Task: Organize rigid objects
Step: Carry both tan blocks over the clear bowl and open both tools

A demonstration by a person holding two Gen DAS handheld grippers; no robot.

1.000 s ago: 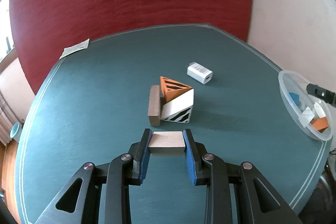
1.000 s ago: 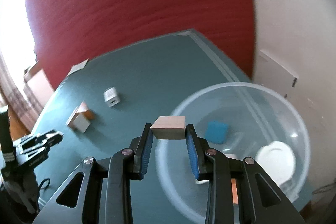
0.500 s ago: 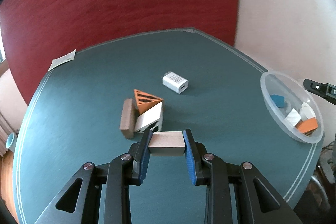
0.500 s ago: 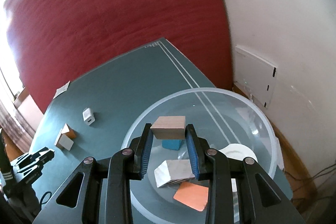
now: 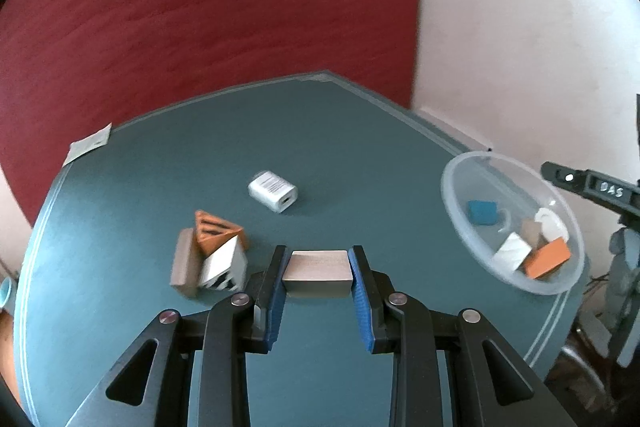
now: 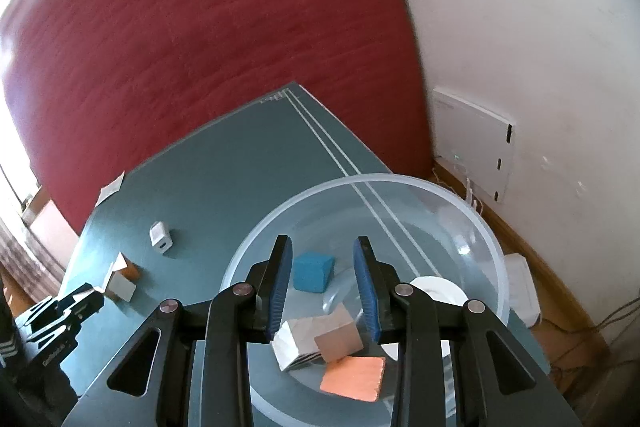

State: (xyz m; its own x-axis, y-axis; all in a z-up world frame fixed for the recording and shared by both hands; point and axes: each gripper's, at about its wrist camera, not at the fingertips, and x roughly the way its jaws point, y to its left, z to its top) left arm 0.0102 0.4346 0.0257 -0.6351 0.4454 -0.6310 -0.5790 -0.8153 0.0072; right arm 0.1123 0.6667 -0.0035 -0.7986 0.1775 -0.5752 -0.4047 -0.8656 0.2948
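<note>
My left gripper (image 5: 318, 269) is shut on a plain wooden block (image 5: 318, 271) and holds it above the green table (image 5: 224, 155). My right gripper (image 6: 322, 269) is open and empty, right above the clear plastic bowl (image 6: 496, 259). In the bowl lie a wooden block (image 6: 340, 335), a white striped block (image 6: 294, 345), an orange block (image 6: 354, 379), a blue block (image 6: 314, 271) and a white round piece (image 6: 440, 291). The bowl also shows in the left wrist view (image 5: 456, 183) at the table's right edge.
On the table lie a white charger (image 5: 274, 191) and a cluster of an orange striped wedge (image 5: 214, 235), a white striped wedge (image 5: 224, 265) and a wooden slab (image 5: 183, 269). A paper slip (image 5: 90, 143) lies at the far left edge. The charger shows in the right wrist view (image 6: 160, 237).
My right gripper has opened and its wooden block has dropped into the bowl. My left gripper has swung to the right with its block, away from the wedge cluster.
</note>
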